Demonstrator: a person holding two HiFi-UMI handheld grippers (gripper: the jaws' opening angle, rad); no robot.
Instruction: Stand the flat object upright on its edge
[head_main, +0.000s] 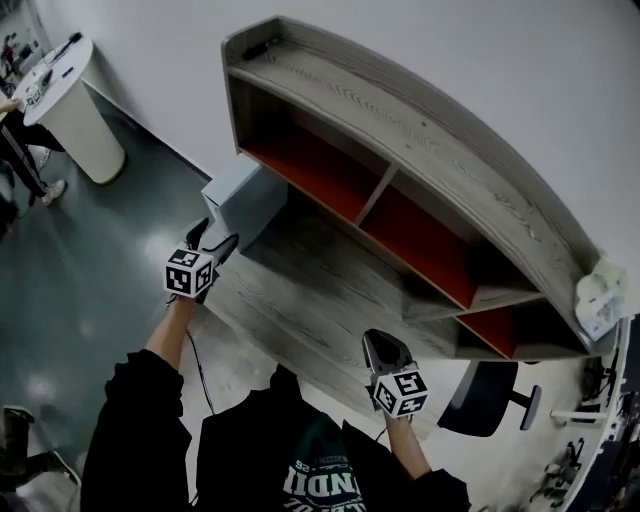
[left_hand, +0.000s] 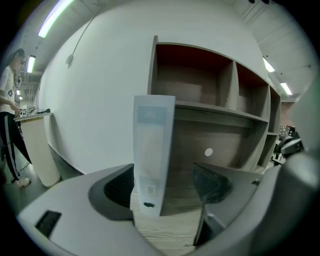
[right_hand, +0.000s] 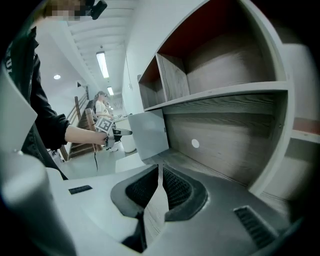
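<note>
**Binder on edge, left claw wide open**

The pale binder (head_main: 243, 203) stands upright at the left end of the desk (head_main: 300, 300), just beside the shelf unit (head_main: 420, 160). The left gripper (head_main: 212, 240) has its jaws spread wide with the spine between them, nearer the left pad. The right gripper (head_main: 385, 350) hovers with its jaws together on nothing. Best move, I'd say: draw the left gripper straight back without brushing the spine, because the binder looks tippy.

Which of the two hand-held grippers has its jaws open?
The left hand-held gripper, facing the upright grey binder: its jaws stand wide apart. On the right hand-held gripper the jaws are shut, with nothing between them.
</note>
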